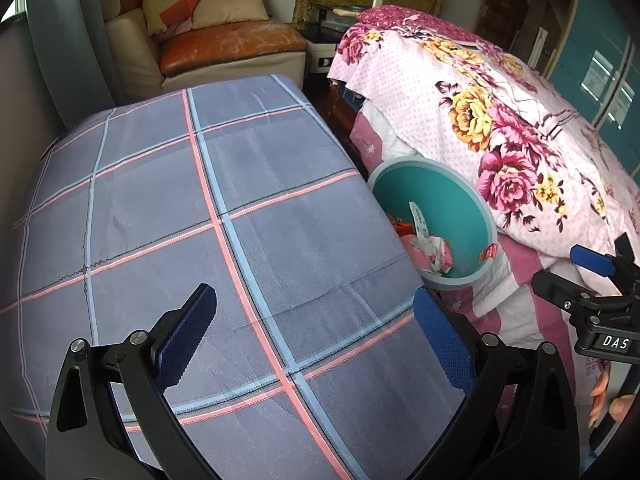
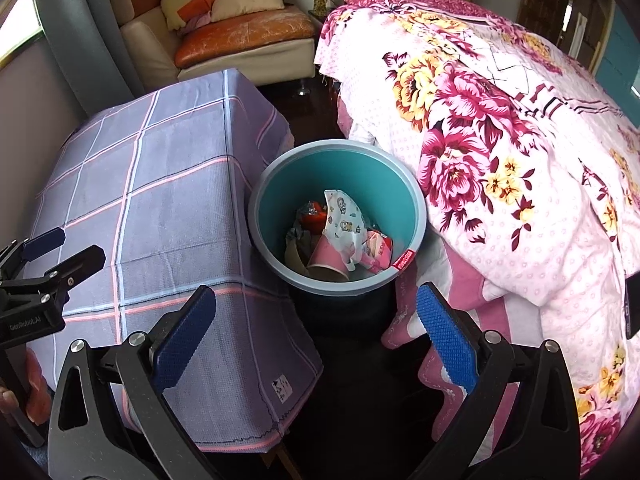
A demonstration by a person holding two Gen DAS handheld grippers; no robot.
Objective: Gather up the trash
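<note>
bin: round teal bucket (image 2: 340, 168) with a pale grey-blue rim, upright on the dark floor, a red tag at 4 o'clock on its rim
trash: heaped at the bin's bottom
cup: pink paper cup (image 2: 330, 258) on its side, mouth toward 6 o'clock
wrapper: white printed wrapper (image 2: 344, 216) leaning upright at centre
packet: pink packet (image 2: 378, 254) at 4 o'clock
scrap: orange-red scrap (image 2: 314, 214) at 10 o'clock

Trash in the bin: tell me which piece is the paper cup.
The pink cup lying on its side in the teal bin, open mouth toward the camera. The other pieces are crumpled wrappers: the white cartoon-printed wrapper and an orange one.
</note>
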